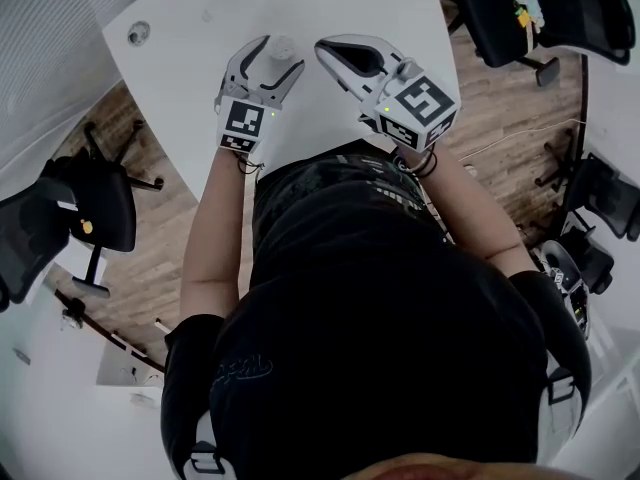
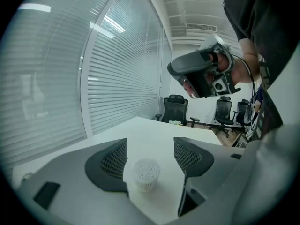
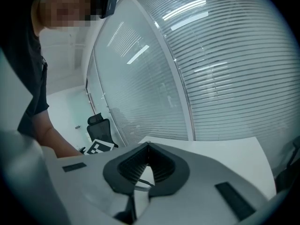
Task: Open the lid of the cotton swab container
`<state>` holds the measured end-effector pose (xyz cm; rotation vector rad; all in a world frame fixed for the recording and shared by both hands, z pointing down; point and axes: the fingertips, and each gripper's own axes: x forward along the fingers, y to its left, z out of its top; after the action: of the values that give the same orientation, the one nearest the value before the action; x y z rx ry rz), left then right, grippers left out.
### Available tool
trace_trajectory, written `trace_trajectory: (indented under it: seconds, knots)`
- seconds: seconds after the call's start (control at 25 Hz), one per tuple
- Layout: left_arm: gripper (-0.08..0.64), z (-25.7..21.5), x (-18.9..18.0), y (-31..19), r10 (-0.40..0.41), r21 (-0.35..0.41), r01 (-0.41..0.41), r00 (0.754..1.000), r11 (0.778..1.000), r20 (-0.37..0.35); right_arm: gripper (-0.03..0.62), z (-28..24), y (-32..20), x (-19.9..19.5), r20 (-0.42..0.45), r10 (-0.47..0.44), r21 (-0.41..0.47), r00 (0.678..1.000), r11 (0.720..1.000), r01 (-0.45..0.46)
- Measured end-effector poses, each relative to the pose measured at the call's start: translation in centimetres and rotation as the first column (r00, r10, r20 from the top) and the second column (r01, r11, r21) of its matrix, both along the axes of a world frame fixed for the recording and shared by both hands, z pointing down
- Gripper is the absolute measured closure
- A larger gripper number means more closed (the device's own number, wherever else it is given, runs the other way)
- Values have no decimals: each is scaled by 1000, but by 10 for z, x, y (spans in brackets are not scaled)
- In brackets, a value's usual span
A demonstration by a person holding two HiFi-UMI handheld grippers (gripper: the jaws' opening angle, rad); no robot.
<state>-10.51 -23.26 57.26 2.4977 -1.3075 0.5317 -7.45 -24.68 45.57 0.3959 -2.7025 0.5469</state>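
The left gripper has its jaws released and spread wide, the two dark meshed pads standing well apart. The cotton swab container stands upright on the white worktop in the gap between them, nearer the pad on the picture's left and just beside it. The other pad is clear of it, and neither presses on it. Its top shows a bumpy white texture; I cannot tell whether a lid sits over that.

The right gripper has its jaws clenched, the tips meeting in a point, and no view shows anything solid gripped between them.

In the head view both grippers lie low over the near part of the worktop, side by side and near each other. The left one points away from the person with its nose dipped toward the surface. The right one is also tilted down, with its closed tip angled inward toward the left gripper.

Each carries its marker cube at the rear, the left cube just past the worktop's edge and the right cube turned more toward the camera. Behind them the wrists are fairly straight; the left forearm and right forearm run back to bent elbows on either side of the dark-shirted torso.

Office chairs stand on the wooden floor beside the worktop, and slatted blinds fill the glass wall beyond.
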Motion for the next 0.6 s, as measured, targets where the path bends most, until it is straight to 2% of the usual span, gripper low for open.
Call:
trace_trajectory:
  seconds: [0.2,0.6]
  knots:
    - [250,31,1,-5,23,-42,-21,999,999,41,570,9,1,5,-20,4,-21,1000,1000,-5]
    - [238,58,1,-10,47,-87,-41,997,995,61,570,16,2,14,-41,20,-43,999,999,-22]
